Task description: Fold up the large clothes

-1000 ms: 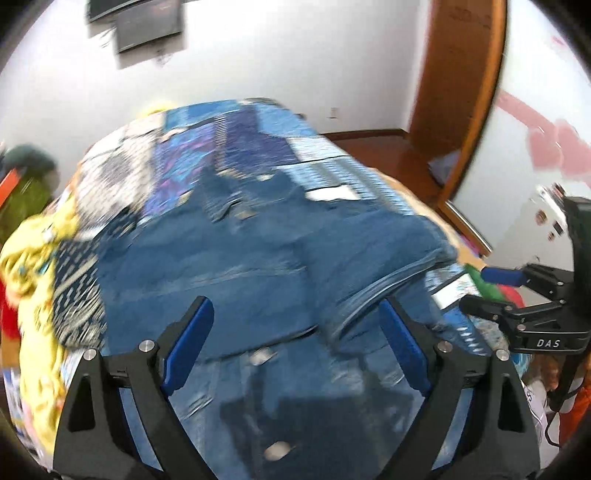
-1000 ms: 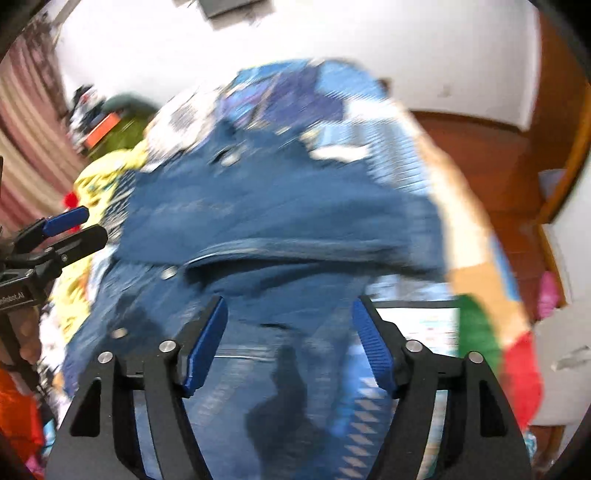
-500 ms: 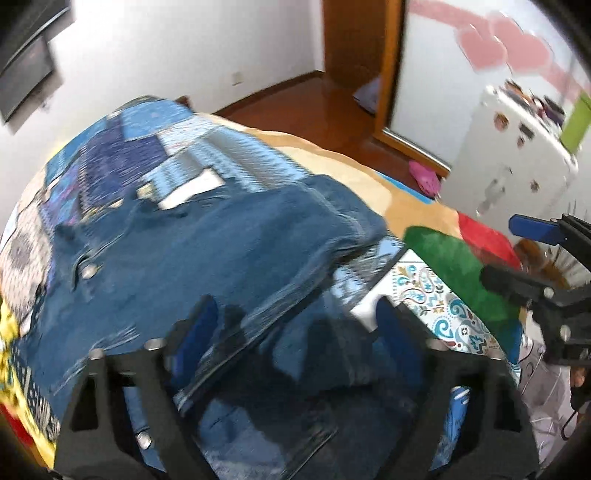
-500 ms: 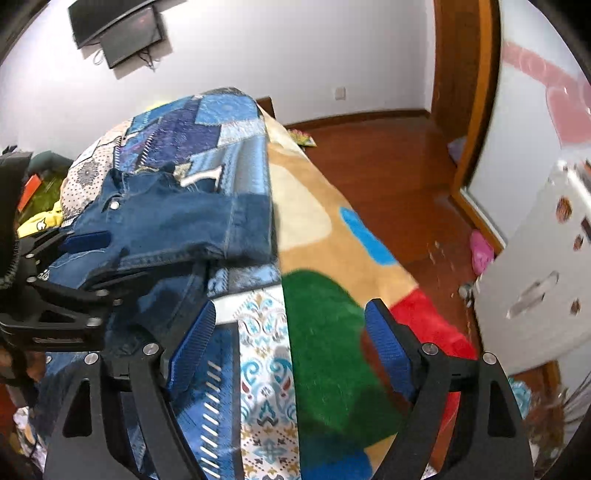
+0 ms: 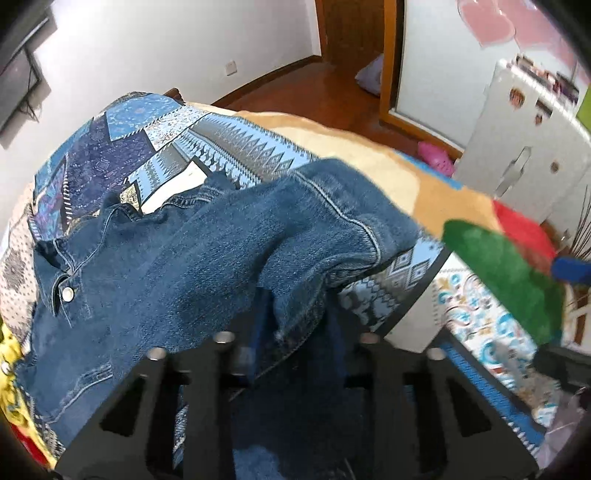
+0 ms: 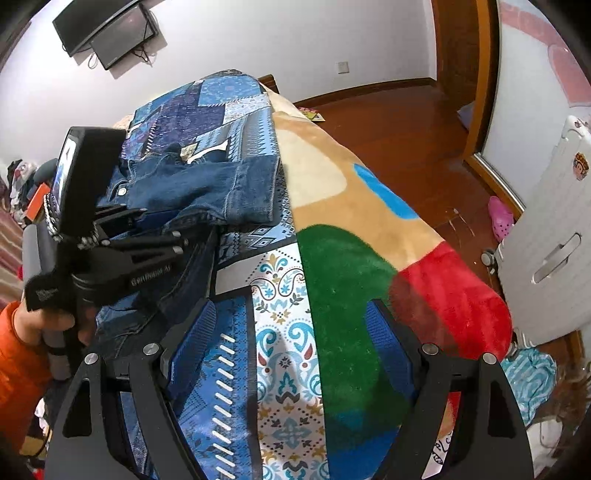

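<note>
We see a blue patchwork bedspread (image 6: 221,107) beside a tan, green and red fleece blanket (image 6: 332,206) on the bed. A wall-mounted screen (image 6: 107,33), a wooden floor (image 6: 399,122), a pink shoe (image 6: 500,218) and a white cabinet (image 6: 554,240) surround it.

Denim jacket (image 5: 184,258) on patchwork bedspread (image 6: 236,110); plush blanket (image 6: 343,258) right of jacket.

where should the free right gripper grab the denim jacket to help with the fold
Probably the cuffed hem edge of the denim jacket, approached from the bed's right side. That edge lies flat, stitched and exposed on the patchwork bedspread, facing the open right gripper, while the left gripper already pinches the near fold.
</note>
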